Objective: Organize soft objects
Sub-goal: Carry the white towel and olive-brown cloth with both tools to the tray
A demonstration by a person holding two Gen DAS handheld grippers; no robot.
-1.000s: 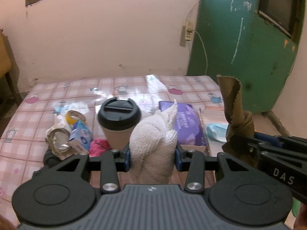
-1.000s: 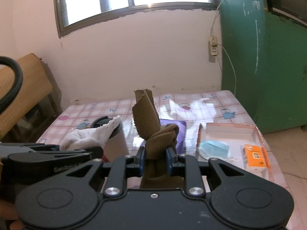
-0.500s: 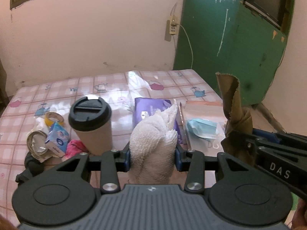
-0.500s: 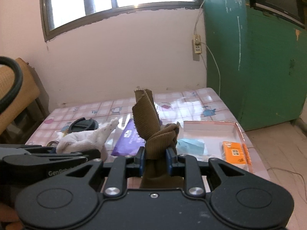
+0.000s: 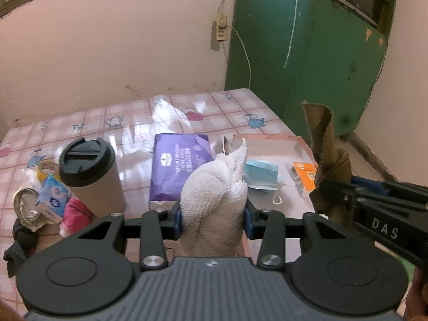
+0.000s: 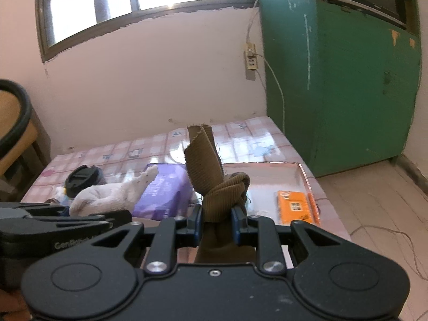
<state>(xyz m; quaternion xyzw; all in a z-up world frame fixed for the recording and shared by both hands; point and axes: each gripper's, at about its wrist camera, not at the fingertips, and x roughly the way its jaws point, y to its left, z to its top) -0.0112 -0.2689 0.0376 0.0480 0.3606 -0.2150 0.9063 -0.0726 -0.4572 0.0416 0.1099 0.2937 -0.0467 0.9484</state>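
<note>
Gripped between the pads of the left gripper (image 5: 213, 220) is a bunched white towel (image 5: 214, 195), its tip pointing up toward 1 o'clock. A brown corduroy cloth (image 6: 214, 184) is clamped in the right gripper (image 6: 216, 226), with one folded strip standing up toward 12 o'clock. In the left wrist view that same cloth is seen at 3 o'clock, pinched by the other tool.

Beyond both grippers a table (image 5: 133, 123) covered in pink checked oilcloth is seen. On it, at 12 o'clock from the towel, a purple tissue pack (image 5: 174, 165) is laid flat. At 10 o'clock a lidded paper cup (image 5: 91, 171) stands upright. At 2 o'clock a shallow tray (image 5: 267, 137) is placed, in which a blue face mask (image 5: 260, 174) and an orange packet (image 6: 293, 206) are held.
</note>
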